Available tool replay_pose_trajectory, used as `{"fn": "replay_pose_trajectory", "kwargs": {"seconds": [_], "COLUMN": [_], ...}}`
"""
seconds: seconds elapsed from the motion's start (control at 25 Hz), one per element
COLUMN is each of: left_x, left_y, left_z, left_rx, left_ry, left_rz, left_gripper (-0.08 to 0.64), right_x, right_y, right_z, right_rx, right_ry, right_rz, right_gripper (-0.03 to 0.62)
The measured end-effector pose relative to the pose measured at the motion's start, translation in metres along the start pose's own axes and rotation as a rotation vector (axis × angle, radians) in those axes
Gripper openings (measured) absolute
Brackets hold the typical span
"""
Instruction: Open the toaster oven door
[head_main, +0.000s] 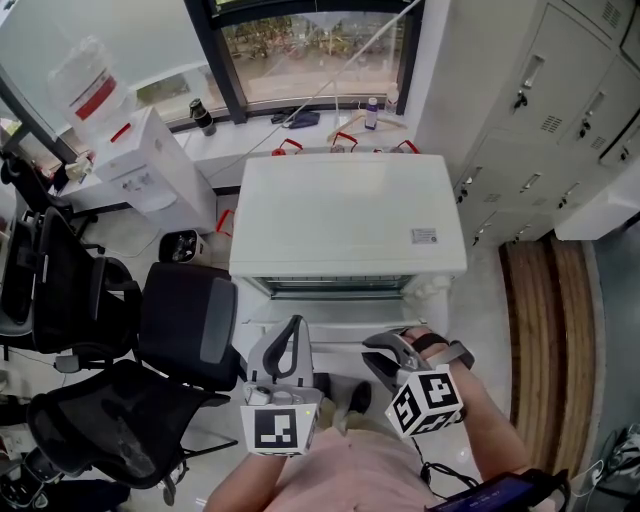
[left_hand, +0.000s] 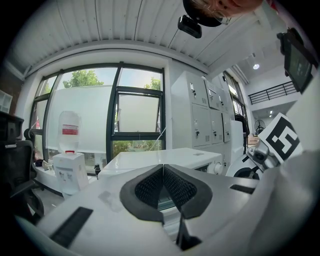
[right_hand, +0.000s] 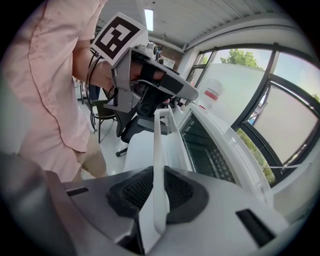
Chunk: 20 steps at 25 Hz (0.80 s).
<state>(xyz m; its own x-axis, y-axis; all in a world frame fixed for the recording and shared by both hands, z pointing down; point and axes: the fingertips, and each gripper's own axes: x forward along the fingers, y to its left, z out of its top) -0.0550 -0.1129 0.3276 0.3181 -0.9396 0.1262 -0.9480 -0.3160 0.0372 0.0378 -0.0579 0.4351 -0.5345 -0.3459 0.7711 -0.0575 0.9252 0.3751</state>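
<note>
left claw (left_hand: 163, 172) closed, empty | right claw (right_hand: 159, 189) clamped on door handle (right_hand: 158, 142) | toaster oven (head_main: 340, 215) label (head_main: 424, 236) unreadable

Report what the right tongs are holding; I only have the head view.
Observer: In the right gripper view, the right tongs are shut on the slim white bar handle of the toaster oven door.
Operator: Check the left tongs too.
Observer: The left gripper view shows the left tongs shut, ribbed dark pads together, with nothing between them.
Operator: Say what sits beside that handle.
Observer: The dark glass door panel runs alongside it, to its right in the right gripper view.
</note>
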Motion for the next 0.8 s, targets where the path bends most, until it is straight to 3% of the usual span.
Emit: {"fn": "replay_pose_trajectory", "kwargs": {"seconds": [0.4,0.8], "left_x": [0.001,-0.002], "left_y": [-0.003,-0.003], "left_z": [-0.002,-0.01], "left_rx": [0.032,0.007], "left_ry": [-0.002,0.022], "left_rz": [-0.009,0.0], "left_gripper": [0.014,0.014], "right_x": [-0.001,0.0], "right_y": [0.005,0.013], "right_z": [-0.002,-0.002], "right_rx": [0.002,-0.01], "right_ry": [-0.001,0.008], "right_rz": [-0.004,-0.018], "right_gripper": [0.069,0.069]}}
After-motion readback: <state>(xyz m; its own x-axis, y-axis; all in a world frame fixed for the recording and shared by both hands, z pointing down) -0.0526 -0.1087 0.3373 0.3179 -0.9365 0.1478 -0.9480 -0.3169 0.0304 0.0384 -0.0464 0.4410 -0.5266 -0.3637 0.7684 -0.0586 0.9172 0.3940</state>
